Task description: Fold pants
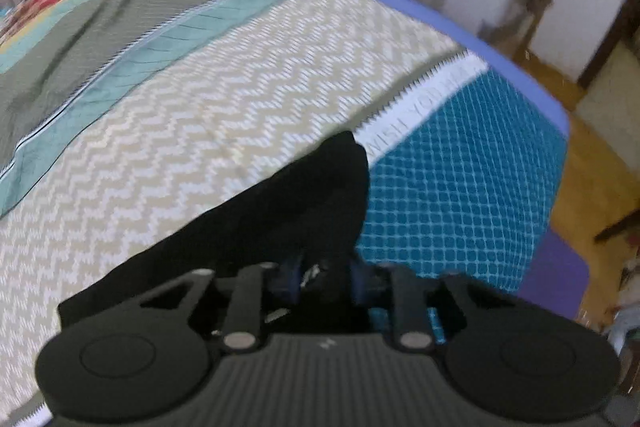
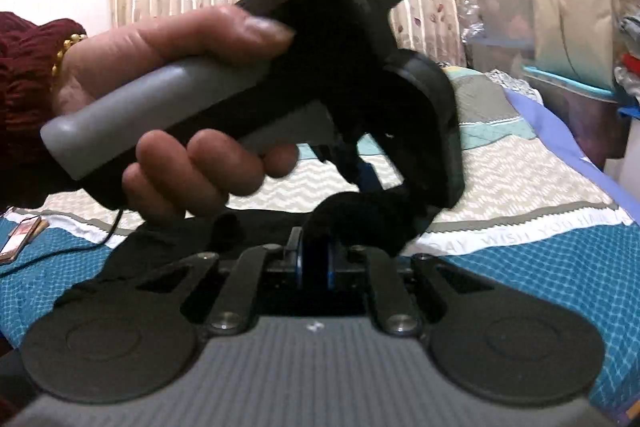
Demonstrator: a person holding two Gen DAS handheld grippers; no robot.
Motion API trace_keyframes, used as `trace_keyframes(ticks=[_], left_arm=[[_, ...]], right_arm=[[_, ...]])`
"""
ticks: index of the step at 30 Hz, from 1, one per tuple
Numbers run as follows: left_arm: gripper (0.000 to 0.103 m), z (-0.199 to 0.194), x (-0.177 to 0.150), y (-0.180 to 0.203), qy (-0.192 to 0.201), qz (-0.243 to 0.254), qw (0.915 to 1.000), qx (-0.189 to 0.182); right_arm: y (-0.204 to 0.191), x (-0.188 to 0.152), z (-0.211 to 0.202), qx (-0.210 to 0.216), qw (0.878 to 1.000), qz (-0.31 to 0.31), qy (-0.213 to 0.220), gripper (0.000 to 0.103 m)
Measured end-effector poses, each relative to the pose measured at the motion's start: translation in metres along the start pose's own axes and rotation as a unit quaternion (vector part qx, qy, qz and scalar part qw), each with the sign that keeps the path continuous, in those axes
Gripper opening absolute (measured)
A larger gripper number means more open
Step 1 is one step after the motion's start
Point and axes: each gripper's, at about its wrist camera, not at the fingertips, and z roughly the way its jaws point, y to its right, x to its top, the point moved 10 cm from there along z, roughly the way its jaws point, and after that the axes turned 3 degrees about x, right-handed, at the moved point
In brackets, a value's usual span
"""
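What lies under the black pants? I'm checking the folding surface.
Under the pants lies a patterned bedspread, zigzag beige and teal grid. The part they cover is hidden.

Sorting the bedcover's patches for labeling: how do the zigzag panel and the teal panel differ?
The zigzag panel is beige with white chevron lines; the teal panel is blue-green with a white grid. The zigzag panel lies mid-bed, while the teal panel runs to the bed's edge. A white lettered strip separates them. Both lie under the black pants, which the left gripper pinches.
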Motion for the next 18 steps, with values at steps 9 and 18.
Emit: trace_keyframes(ticks=[9,18], left_arm=[[0.017,-0.057,-0.031,-0.090,0.050,-0.141,0.9867,-0.063],[0.013,-0.100,-0.080,-0.178,0.107,-0.251,0.9587,-0.080]], right_arm=[[-0.019,-0.015,0.006,-0.006,1.000,-0.029,-0.002,0.071],[-0.064,-0.004,0.034,0.050,0.997,-0.049,-0.031,0.013]])
